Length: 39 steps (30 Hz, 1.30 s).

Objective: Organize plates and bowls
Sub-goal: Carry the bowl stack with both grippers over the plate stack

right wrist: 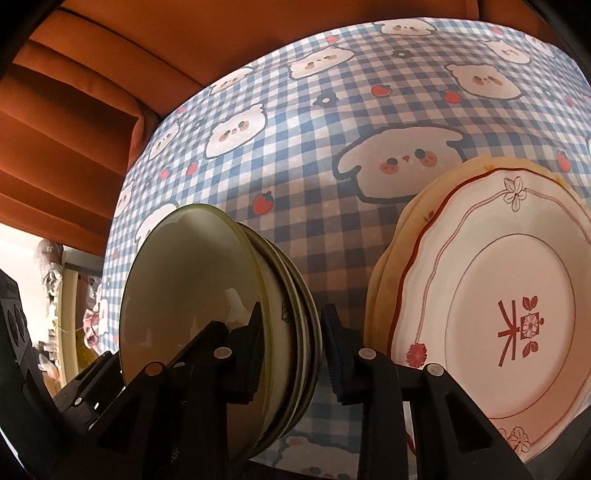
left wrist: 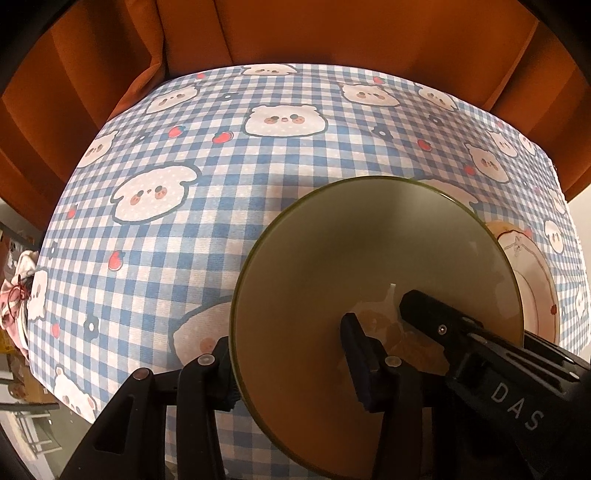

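Note:
A stack of nested green-rimmed bowls (left wrist: 369, 240) (right wrist: 192, 280) sits near the front of the checked tablecloth (left wrist: 184, 147). My left gripper (left wrist: 288, 362) straddles the stack's left wall, one finger outside the rim and one inside, shut on it. My right gripper (right wrist: 291, 350) straddles the opposite wall, one pad inside the top bowl and the other against the outer rims. Its inner finger (left wrist: 424, 306) shows in the left wrist view. Right of the bowls is a pile of plates (right wrist: 498, 295) (left wrist: 532, 266), a white red-patterned one on top of beige scalloped ones.
The blue-and-white cloth with bear faces (right wrist: 295, 129) stretches away beyond the bowls and plates. An orange cushioned backrest (left wrist: 295, 29) (right wrist: 74, 129) stands along the table's far and left edges. Clutter lies on the floor past the left edge (left wrist: 18, 288).

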### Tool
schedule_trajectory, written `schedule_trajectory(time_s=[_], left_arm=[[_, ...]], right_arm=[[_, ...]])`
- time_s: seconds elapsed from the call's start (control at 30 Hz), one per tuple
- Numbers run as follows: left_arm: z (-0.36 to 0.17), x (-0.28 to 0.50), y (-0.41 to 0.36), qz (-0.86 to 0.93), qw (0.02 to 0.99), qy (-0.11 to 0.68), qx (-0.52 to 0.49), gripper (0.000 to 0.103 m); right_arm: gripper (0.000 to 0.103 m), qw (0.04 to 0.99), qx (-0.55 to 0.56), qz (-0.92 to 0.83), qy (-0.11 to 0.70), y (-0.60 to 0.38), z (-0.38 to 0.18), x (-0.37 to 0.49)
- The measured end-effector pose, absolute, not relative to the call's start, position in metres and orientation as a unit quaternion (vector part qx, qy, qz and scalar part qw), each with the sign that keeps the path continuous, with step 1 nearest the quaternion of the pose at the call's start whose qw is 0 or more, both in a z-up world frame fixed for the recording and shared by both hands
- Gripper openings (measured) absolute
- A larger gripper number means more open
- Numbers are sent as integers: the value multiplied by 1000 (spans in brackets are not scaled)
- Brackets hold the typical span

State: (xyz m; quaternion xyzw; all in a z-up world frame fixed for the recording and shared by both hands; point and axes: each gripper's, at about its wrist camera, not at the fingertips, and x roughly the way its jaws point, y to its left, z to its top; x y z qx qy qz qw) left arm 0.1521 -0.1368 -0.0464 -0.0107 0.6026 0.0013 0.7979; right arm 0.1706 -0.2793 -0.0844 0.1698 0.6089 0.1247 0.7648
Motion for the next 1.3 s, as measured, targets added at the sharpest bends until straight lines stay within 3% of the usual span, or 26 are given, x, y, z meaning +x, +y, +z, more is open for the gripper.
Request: schedule_trajectory(time_s=[0.87, 1.3], left_arm=[[-5, 139, -87, -121, 802, 584, 5, 44], [11, 133, -104, -108, 825, 554, -8, 44]], right_arm=[[33, 791, 172, 9, 587, -228, -41, 133], [33, 813, 162, 16, 559, -236, -19, 126]])
